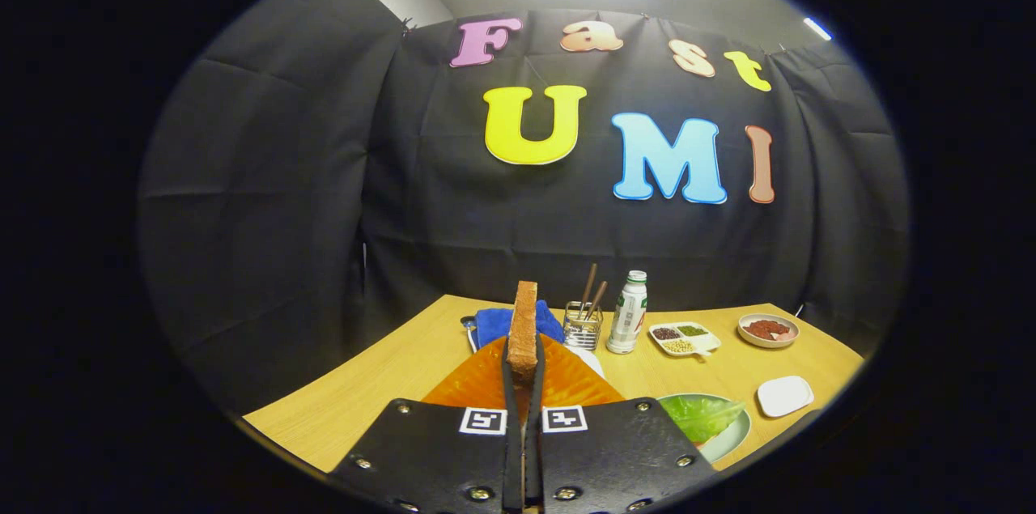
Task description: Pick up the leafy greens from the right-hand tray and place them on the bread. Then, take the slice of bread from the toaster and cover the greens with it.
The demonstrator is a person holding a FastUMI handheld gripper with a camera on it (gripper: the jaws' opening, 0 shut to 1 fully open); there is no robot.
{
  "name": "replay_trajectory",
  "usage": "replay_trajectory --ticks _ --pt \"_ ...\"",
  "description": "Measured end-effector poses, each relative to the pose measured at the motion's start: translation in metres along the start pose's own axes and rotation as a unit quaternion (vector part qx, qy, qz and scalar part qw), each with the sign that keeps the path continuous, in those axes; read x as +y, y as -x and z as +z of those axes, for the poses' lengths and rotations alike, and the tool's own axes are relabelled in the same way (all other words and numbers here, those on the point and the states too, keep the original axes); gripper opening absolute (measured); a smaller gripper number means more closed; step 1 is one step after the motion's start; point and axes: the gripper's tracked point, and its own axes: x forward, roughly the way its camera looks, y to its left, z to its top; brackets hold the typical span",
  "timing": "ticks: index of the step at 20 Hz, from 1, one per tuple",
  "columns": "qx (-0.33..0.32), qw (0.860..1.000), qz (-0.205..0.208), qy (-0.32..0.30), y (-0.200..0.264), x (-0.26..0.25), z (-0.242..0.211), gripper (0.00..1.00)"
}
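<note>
My gripper is shut on a slice of toasted bread, which stands on edge, upright, between the fingertips. Below and beyond the fingers lies an orange ribbed surface, a mat or the toaster's top; I cannot tell which. Leafy greens lie on a pale green plate just to the right of the fingers. The gripper's body hides whatever lies directly under the held slice.
Behind the bread sits a blue cloth. A metal holder with chopsticks, a white bottle, a divided dish of beans, a bowl of red food and a small white dish stand to the right on the wooden table.
</note>
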Motion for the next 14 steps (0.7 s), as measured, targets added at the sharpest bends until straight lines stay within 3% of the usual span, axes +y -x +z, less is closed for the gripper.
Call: replay_trajectory --ticks 5,8,14 --pt "-0.037 0.999 -0.022 -0.004 0.016 -0.025 0.031 0.02" --pt "-0.025 0.999 -0.024 -0.004 0.02 -0.046 0.022 0.02" --pt "0.008 0.998 -0.069 -0.003 0.013 -0.117 -0.006 0.02"
